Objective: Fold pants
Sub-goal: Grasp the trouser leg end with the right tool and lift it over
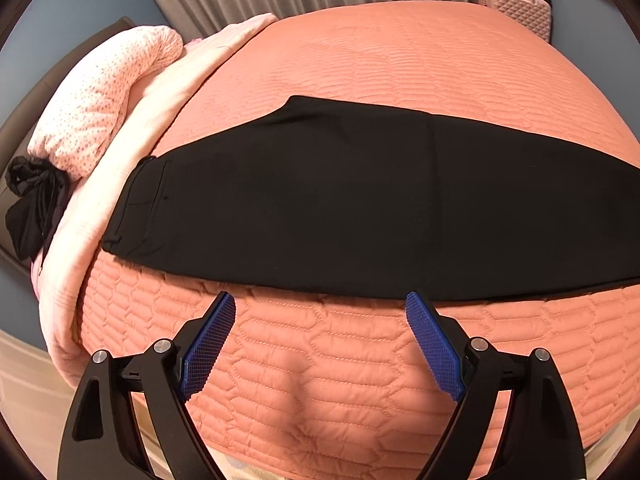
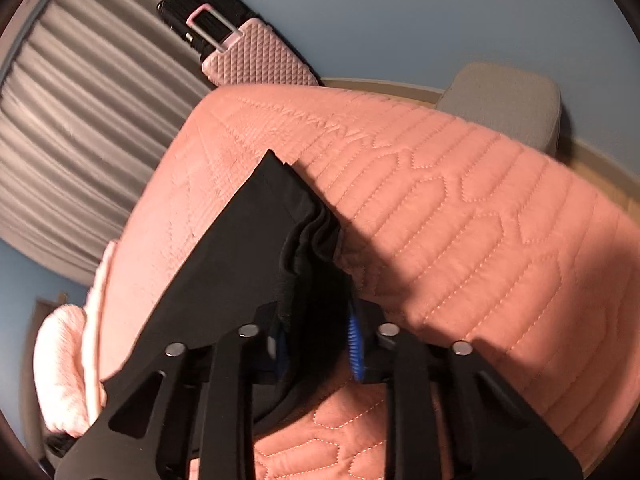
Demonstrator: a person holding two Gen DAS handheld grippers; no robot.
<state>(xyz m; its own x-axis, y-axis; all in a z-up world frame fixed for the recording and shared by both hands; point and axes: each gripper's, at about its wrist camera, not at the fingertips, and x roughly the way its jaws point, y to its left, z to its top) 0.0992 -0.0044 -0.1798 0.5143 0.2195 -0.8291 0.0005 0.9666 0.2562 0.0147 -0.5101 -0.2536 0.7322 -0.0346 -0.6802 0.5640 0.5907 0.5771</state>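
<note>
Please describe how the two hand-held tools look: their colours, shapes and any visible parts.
Both look alike. The left tool has two black angular fingers with triangular cut-outs, silver round pins at the joints, and blue ribbed pads. The right tool shows the same.

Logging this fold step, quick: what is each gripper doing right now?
Left gripper: open, holding nothing, just short of the black pants.
Right gripper: shut on the bunched hem end of the pants.

pants (image 1: 320,200) cut off right, suitcase (image 1: 516,4) partly cropped
</note>
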